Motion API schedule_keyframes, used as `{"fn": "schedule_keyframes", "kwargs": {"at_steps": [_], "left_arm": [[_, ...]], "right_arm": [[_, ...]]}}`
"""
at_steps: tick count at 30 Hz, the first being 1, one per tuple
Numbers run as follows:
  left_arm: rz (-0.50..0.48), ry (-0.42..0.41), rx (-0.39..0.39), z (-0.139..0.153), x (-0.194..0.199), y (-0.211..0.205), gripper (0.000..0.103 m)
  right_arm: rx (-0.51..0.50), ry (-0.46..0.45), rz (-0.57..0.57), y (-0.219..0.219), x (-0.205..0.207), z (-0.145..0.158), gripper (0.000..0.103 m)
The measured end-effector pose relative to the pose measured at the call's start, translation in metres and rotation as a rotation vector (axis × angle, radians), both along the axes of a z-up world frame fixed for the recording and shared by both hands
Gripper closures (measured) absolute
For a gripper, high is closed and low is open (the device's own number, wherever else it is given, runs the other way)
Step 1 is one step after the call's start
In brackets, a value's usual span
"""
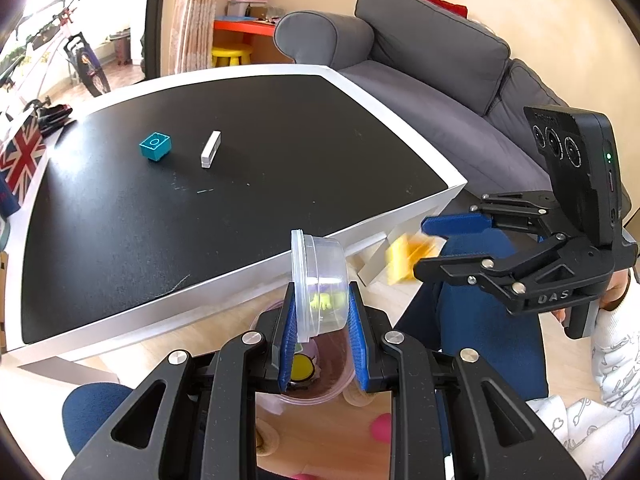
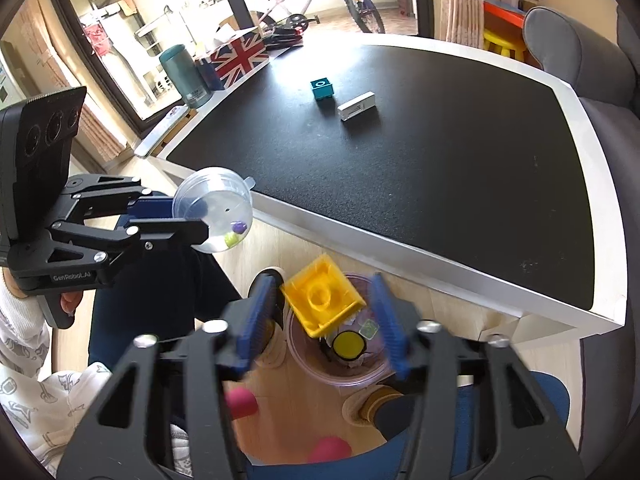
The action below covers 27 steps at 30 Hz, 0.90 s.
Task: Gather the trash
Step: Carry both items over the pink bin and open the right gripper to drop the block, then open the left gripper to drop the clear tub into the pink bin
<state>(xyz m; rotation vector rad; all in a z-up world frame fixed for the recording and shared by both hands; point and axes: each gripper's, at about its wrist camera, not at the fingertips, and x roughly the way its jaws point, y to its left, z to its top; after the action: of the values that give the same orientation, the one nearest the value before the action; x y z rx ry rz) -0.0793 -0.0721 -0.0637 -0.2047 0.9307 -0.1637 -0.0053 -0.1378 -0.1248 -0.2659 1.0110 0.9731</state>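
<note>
My left gripper [image 1: 322,328] is shut on a clear plastic tub [image 1: 318,280] with small bits inside, held on its side above the purple bin [image 1: 344,384]; it also shows in the right wrist view [image 2: 214,210]. My right gripper [image 2: 326,320] is open over the purple bin [image 2: 304,356]. A yellow block [image 2: 322,300] is between its fingers, blurred, apart from both pads, above the bin. It shows blurred in the left wrist view [image 1: 406,258]. A teal block [image 2: 321,88] and a white block [image 2: 357,106] lie on the black table [image 2: 440,152].
A grey sofa [image 1: 432,64] stands right of the table. A Union Jack box [image 2: 238,58] and a green bottle [image 2: 186,76] stand at the table's far left edge. The bin holds a round yellow-topped item [image 2: 348,344]. The person's knees and feet flank the bin.
</note>
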Motion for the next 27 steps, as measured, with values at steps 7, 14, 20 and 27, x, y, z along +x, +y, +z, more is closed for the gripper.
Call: {"fn": "schedule_keyframes", "kwargs": {"at_steps": [7, 14, 20, 27], "left_arm": [[-0.009, 0.005, -0.003, -0.003, 0.001, -0.002, 0.080], [-0.025, 0.025, -0.008, -0.011, 0.003, -0.007, 0.080], [-0.039, 0.037, -0.011, -0.014, 0.006, -0.012, 0.080], [-0.050, 0.035, -0.018, -0.014, 0.009, -0.013, 0.079]], "right_arm": [[0.017, 0.017, -0.037, -0.005, 0.006, 0.000, 0.013], [0.019, 0.015, -0.062, -0.010, 0.009, 0.002, 0.009], [0.022, 0.023, -0.075, -0.015, 0.012, 0.002, 0.009], [0.031, 0.023, -0.086, -0.019, 0.015, 0.005, 0.009]]}}
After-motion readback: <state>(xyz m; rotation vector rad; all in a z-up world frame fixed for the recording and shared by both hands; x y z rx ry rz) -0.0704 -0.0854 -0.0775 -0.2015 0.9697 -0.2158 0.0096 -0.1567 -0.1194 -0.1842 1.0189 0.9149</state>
